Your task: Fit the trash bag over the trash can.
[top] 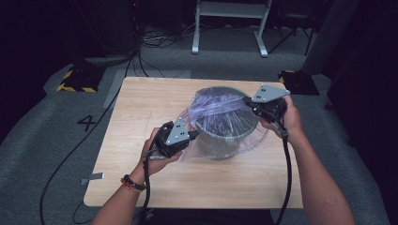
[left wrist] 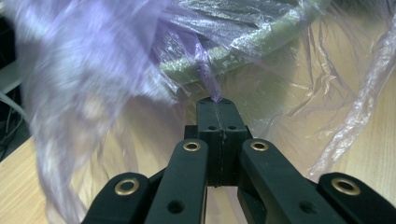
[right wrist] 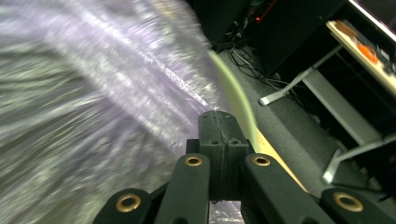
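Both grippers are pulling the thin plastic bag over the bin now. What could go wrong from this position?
1. The left gripper pinches only a thin twisted strand of the plastic bag; it may slip out or tear.
2. The film is stretched between it and the right gripper across the bin rim, so a harder pull could rip it.
3. The bin looks light; an uneven pull might tip or drag it on the table.

Each black tool, left (top: 193,134) and right (top: 247,100), carries a grey three-cornered plate, brass-ringed pivots and a trailing black cable; a beaded bracelet (top: 132,183) circles the left wrist.
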`<state>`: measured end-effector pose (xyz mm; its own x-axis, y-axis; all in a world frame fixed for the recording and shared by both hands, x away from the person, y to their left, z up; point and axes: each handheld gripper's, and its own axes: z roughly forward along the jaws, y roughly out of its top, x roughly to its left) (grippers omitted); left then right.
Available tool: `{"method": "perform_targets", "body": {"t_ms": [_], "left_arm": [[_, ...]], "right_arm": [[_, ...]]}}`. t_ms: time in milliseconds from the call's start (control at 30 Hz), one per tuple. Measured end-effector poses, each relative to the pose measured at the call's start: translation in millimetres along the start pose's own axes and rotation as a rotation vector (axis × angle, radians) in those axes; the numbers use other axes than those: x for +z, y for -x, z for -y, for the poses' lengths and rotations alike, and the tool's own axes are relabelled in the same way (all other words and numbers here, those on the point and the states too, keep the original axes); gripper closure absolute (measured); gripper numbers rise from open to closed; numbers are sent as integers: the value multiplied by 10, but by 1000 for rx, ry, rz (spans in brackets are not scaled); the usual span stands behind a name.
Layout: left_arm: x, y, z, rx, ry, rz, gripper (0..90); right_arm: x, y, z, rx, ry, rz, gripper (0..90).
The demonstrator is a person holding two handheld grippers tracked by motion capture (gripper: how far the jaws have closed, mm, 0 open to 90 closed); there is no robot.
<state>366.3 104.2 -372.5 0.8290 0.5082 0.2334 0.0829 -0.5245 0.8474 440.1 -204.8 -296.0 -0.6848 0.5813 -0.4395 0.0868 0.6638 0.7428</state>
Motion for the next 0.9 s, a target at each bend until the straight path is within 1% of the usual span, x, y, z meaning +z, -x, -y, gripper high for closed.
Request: {"method": "perform_targets", "body": {"t_ms": [67, 100, 133, 200, 300, 433, 533, 600, 667, 700, 767, 833, 867, 900], "left_arm": [[5, -2, 3, 10, -15, 0, 900], [10, -6, 6, 16, -26, 8, 900], [18, -5, 11, 20, -36, 22, 900], [32, 12, 21, 33, -59, 34, 900], [47, 30, 46, 38, -71, 50, 900], [83, 42, 94, 41, -95, 64, 900], [120, 66, 156, 48, -120, 84, 900], [155, 93, 224, 55, -145, 103, 900], [173, 112, 281, 45, -155, 110, 900], [176, 114, 310, 45, -156, 115, 900], [166, 113, 364, 31, -141, 126, 900], [150, 110, 409, 8, -129, 140, 899], [141, 119, 430, 5, -126, 138, 858], [134, 130, 443, 3, -129, 122, 792]], "right_arm": [[4, 88, 21, 46, 3, 17, 900], [8, 141, 32, 70, 4, 21, 900], [21, 208, 50, 105, 4, 29, 900], [49, 304, 84, 158, -5, 30, 900], [105, 436, 168, 216, -24, 43, 900], [175, 542, 289, 285, -34, 66, 900], [237, 581, 369, 311, -43, 76, 900], [299, 597, 436, 340, -47, 74, 900], [350, 600, 489, 355, -53, 66, 900], [378, 597, 518, 361, -59, 64, 900], [419, 588, 572, 378, -60, 54, 900], [436, 583, 601, 389, -58, 49, 900], [441, 580, 612, 392, -56, 46, 900], [445, 578, 622, 393, -58, 46, 900]]}}
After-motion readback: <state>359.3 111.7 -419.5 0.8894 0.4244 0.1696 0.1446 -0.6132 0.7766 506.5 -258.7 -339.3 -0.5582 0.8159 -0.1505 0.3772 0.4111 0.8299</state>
